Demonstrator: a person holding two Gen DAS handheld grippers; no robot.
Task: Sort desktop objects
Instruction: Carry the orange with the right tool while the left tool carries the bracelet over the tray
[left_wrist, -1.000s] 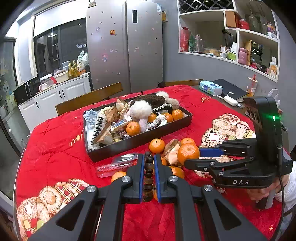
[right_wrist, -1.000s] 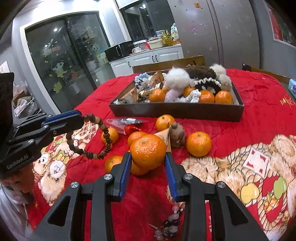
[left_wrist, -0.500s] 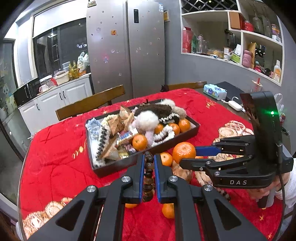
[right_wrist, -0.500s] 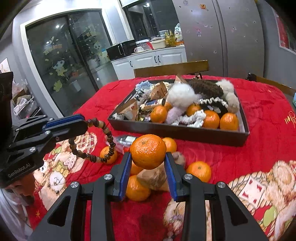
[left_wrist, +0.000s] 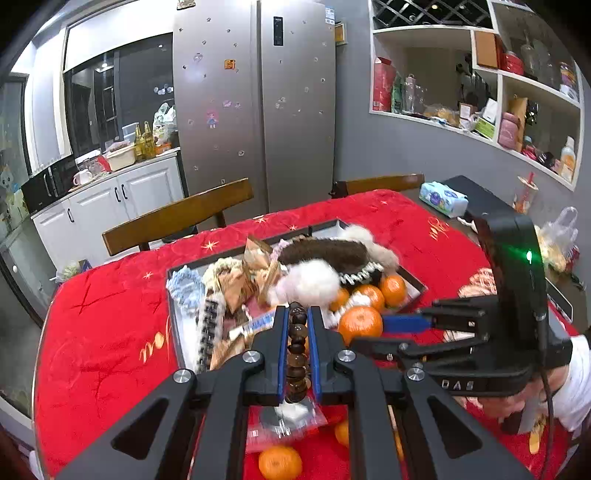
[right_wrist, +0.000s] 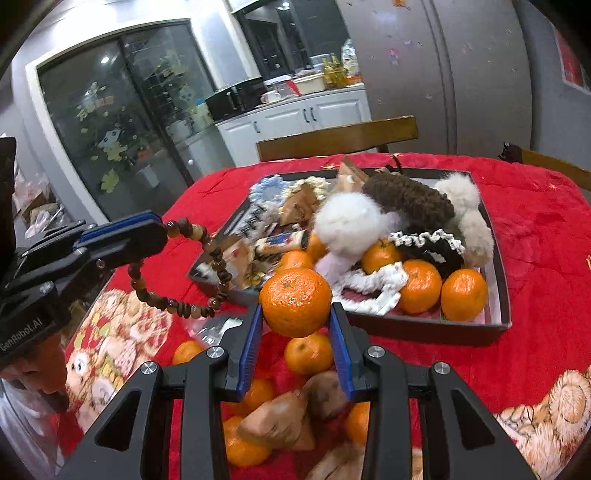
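Quilted red cloth (right_wrist: 535, 229) covers the tabletop; glossy wooden bead bracelet (right_wrist: 218, 266), dimpled-skinned orange (right_wrist: 295, 302), fluffy white pompom (right_wrist: 349, 221), matt black plastic tongs (right_wrist: 295, 325) with blue pads (right_wrist: 249, 347).

Two wrist fisheye views, close above the table.
Both face the dark rectangular tray (left_wrist: 415, 282) (right_wrist: 500, 295) mid-frame, from opposite front corners.

We see both views under dim, cool indoor light, with ceiling lamps mirrored in the glass doors (right_wrist: 122, 122) and soft glare on the fridge (left_wrist: 255, 103); fisheye bending darkens the corners, and the nearest oranges (right_wrist: 243, 443) look smeared by motion blur
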